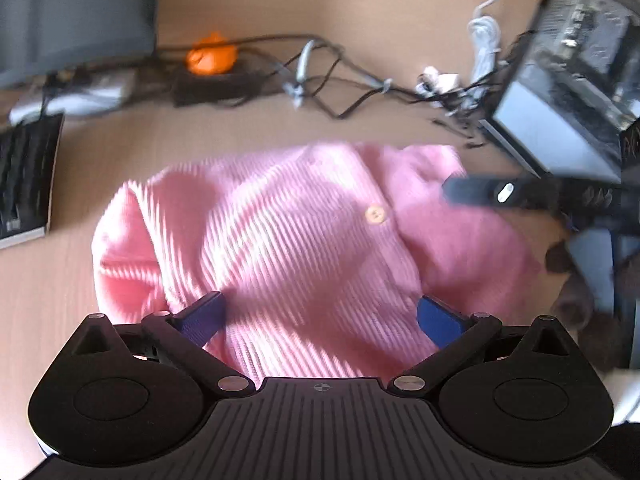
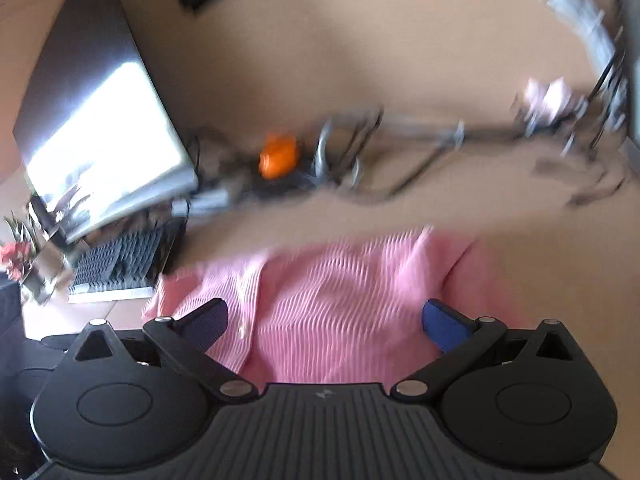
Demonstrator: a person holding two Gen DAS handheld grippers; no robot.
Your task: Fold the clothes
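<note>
A pink ribbed cardigan (image 1: 304, 232) lay bunched on the wooden worktop (image 1: 248, 128), toward the near edge and in front of a tangle of cables (image 1: 332, 84) that ran along the back. It was not flat: the left side was rolled under into a thick fold, and the button placket, with one pale button (image 1: 375, 213) showing, ran slantwise down the middle, so the garment seemed part-way through being gathered rather than neatly squared. The left claw (image 1: 320, 318) hung over the near hem with its blue pads spread wide and nothing pinched between them; the knit showed in the gap but the pads did not press on it. That released stance, low over the cloth, read as preparation for taking a fresh hold on the hem. In the right wrist view the right claw (image 2: 326, 322) was likewise released, its jaws set wide above the cardigan's near edge, the fabric visible between but not gripped. The picture there was smeared, so finer detail could not be told. A laptop (image 2: 100, 148) stood open at the left edge of the worktop and an orange object (image 1: 211, 58) sat among the cables, both clear of the cardigan, leaving bare worktop around it for folding.
</note>
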